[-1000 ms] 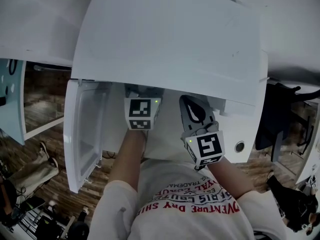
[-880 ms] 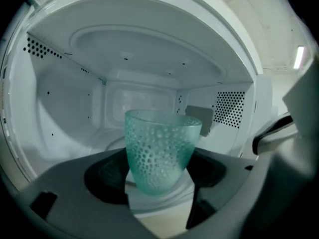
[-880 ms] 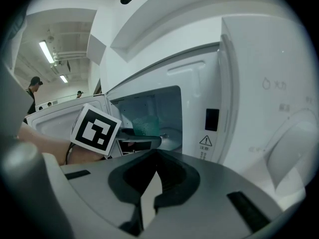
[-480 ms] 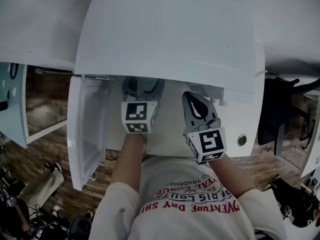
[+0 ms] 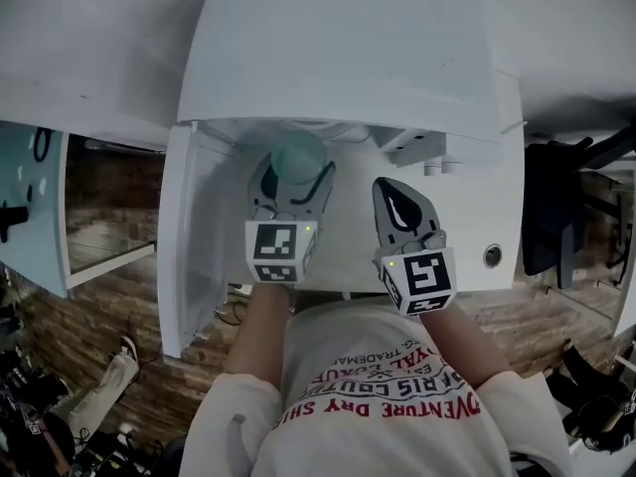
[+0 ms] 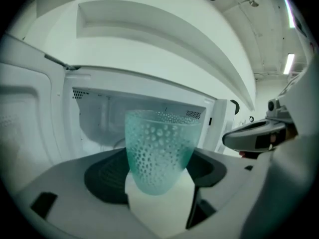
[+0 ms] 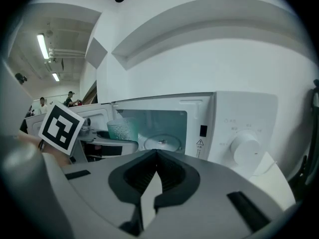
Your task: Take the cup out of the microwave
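A clear teal dimpled cup (image 5: 298,157) (image 6: 160,148) stands upright between the jaws of my left gripper (image 5: 293,174) (image 6: 159,171), which is shut on its lower half. The cup sits just in front of the white microwave's (image 5: 348,68) open cavity. The glass turntable (image 7: 159,142) inside is bare. My right gripper (image 5: 396,192) (image 7: 157,156) is shut with nothing in it and hangs before the control panel, to the right of the cup. In the right gripper view the cup (image 7: 121,129) shows at the cavity's left.
The microwave door (image 5: 194,237) hangs open to the left. A white dial (image 7: 246,148) sits on the panel at the right. A black chair (image 5: 556,207) stands at the far right, and a teal panel (image 5: 30,207) at the far left over wooden floor.
The left gripper has drawn back from under the microwave's top, and the cup it holds has come into view. The right gripper has pulled back slightly and stays shut.
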Tool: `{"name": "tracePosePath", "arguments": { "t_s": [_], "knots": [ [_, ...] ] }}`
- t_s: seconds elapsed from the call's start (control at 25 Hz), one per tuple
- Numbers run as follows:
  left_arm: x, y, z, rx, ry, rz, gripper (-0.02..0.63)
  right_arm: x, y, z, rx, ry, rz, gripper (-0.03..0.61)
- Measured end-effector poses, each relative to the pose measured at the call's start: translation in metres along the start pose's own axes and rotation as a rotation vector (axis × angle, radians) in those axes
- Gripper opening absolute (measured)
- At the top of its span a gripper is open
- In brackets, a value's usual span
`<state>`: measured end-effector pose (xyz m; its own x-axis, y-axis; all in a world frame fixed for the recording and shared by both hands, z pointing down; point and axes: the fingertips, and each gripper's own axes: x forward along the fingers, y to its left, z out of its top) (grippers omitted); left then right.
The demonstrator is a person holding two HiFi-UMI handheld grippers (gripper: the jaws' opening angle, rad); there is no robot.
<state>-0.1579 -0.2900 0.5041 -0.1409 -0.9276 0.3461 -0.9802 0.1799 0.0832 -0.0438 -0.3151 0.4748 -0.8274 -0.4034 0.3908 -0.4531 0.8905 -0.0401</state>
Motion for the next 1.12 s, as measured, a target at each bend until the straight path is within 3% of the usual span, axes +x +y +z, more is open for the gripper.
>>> {"name": "tracePosePath", "arguments": {
  "t_s": [0.36,0.56,0.84,1.12],
  "knots": [
    [-0.069,-0.023,0.013,-0.030,-0.005,-0.061,0.357,-0.036,0.023,0.016,-0.009,-0.068,-0.078,0.011],
    [-0.105,-0.037,0.030,-0.002,-0.037,-0.081,0.356,-0.056,0.035,0.028,-0.001,-0.119,-0.107,0.011],
    [-0.146,-0.037,0.070,0.065,-0.150,-0.072,0.357,-0.076,0.051,0.055,-0.022,-0.207,-0.132,0.011],
    [-0.167,-0.032,0.090,0.104,-0.190,-0.050,0.357,-0.094,0.066,0.085,-0.037,-0.301,-0.118,0.011]
  ]
}}
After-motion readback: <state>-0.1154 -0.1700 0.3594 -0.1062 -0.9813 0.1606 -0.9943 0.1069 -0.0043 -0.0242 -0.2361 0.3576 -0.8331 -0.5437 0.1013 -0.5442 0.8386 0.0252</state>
